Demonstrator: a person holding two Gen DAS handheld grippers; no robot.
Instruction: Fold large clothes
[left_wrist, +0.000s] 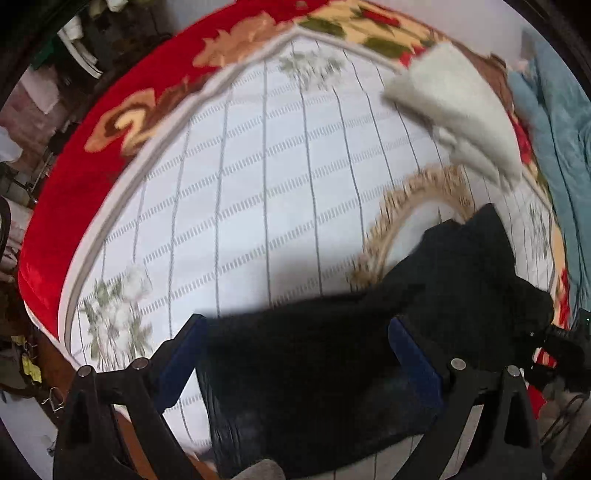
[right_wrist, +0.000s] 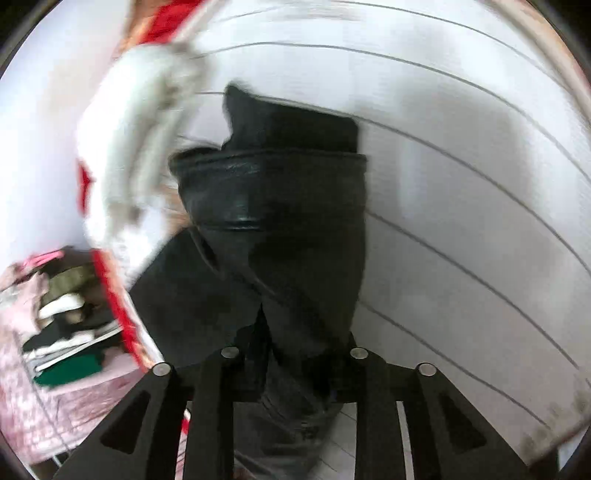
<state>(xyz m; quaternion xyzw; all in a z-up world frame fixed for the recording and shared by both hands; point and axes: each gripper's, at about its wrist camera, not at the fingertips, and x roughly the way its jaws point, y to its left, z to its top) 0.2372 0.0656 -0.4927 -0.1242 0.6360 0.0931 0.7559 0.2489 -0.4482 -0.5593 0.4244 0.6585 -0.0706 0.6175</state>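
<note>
A large black garment (left_wrist: 424, 295) lies partly on the white striped bed cover (left_wrist: 258, 184), with a shiny leather-like band in the right wrist view (right_wrist: 273, 192). My left gripper (left_wrist: 295, 354) is open, its blue-padded fingers (left_wrist: 181, 358) wide apart with the black cloth hanging between them. My right gripper (right_wrist: 291, 362) is shut on the black garment and holds a bunched part of it above the bed. The right gripper also shows at the right edge of the left wrist view (left_wrist: 554, 350).
A folded white garment (left_wrist: 454, 107) lies at the far side of the bed, also in the right wrist view (right_wrist: 133, 155). A red flowered blanket (left_wrist: 92, 155) borders the cover. A blue quilt (left_wrist: 554, 122) lies right. A pile of clothes (right_wrist: 62, 328) sits beside the bed.
</note>
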